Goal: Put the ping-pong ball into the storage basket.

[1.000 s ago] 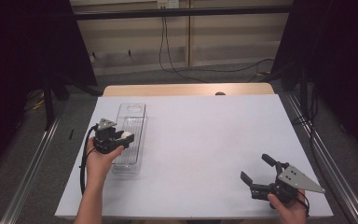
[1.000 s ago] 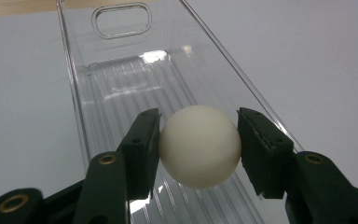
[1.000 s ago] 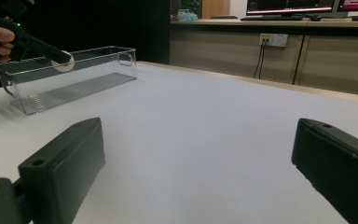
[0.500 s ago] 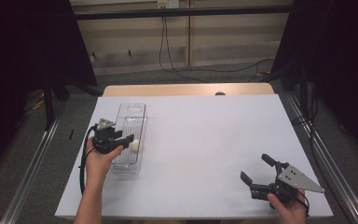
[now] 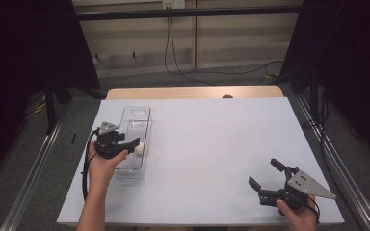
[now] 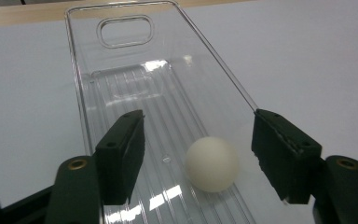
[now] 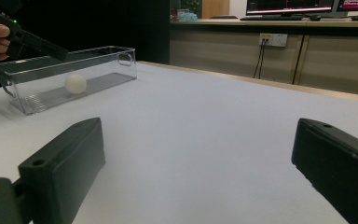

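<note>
Clear bin (image 5: 134, 144) lies near the table's (image 5: 212, 144) left edge, wide bare surface stretching rightward to the right gripper (image 5: 266, 180), spread wide and empty. Left gripper (image 6: 198, 144), its jaws just opening, straddles the white ball (image 6: 212, 163) on the bin floor without touching it.

The clear bin's (image 6: 121, 70) near end runs off the left gripper view's bottom edge

Lab — black curtains (image 5: 24, 72), monitors (image 7: 289, 5)
</note>
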`<state>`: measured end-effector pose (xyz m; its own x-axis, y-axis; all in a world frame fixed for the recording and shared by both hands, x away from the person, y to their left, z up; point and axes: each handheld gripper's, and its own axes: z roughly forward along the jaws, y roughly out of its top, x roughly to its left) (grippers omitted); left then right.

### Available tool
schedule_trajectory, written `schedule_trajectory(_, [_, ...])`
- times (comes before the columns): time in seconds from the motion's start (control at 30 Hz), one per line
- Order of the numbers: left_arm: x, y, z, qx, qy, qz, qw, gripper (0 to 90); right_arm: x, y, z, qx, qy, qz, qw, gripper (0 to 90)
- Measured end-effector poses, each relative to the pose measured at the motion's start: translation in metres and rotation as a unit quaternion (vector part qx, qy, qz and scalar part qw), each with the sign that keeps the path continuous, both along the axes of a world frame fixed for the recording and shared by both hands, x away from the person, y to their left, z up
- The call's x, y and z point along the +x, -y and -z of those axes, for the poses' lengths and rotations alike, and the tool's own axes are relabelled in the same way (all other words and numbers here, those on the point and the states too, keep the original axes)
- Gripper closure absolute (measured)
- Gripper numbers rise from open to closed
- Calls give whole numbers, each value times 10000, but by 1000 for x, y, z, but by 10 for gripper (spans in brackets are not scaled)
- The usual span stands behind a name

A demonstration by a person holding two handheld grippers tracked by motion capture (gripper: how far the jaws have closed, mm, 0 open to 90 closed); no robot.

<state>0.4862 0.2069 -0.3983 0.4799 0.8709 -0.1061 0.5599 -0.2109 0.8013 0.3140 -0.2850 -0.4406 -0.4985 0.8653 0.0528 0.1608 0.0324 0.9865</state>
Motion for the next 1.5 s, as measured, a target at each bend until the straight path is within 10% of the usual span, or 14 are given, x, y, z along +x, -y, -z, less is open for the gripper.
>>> schedule_trajectory(1.5, [-18,-1,-12,-525,624,21,9967,31,0,1,-1,-27,49,34,10000,23])
